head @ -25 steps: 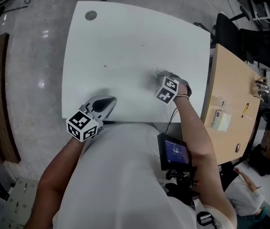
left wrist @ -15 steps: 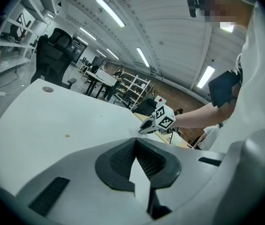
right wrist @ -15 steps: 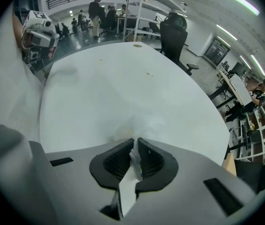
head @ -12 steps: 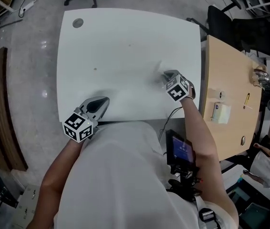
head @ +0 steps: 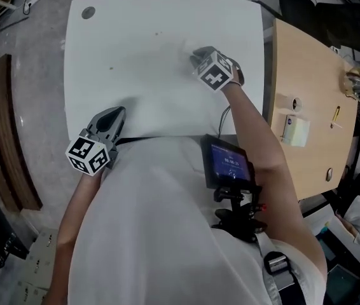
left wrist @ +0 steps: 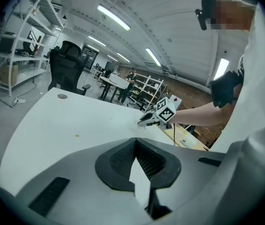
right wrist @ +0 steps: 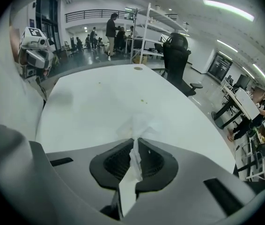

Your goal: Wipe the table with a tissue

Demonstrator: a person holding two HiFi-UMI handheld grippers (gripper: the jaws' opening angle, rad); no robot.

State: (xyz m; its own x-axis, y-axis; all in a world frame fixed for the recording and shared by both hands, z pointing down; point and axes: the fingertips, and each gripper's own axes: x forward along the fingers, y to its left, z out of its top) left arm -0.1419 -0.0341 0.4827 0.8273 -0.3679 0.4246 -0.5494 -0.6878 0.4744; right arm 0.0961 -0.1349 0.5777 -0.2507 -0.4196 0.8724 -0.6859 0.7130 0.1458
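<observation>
While the right gripper (right wrist: 135, 146) pinches a tissue (right wrist: 133, 122) to wipe the table (head: 142, 43) | left gripper (head: 112, 115) at the table's near edge, jaws closed and empty, seemingly parked clear.

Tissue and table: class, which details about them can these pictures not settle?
- Head view: the right claw and its marker cube cover most of the tissue.
- Right gripper view: the claw's body hides whether the tissue touches the table.
- Both views: the table's specks are too small to identify.
</observation>
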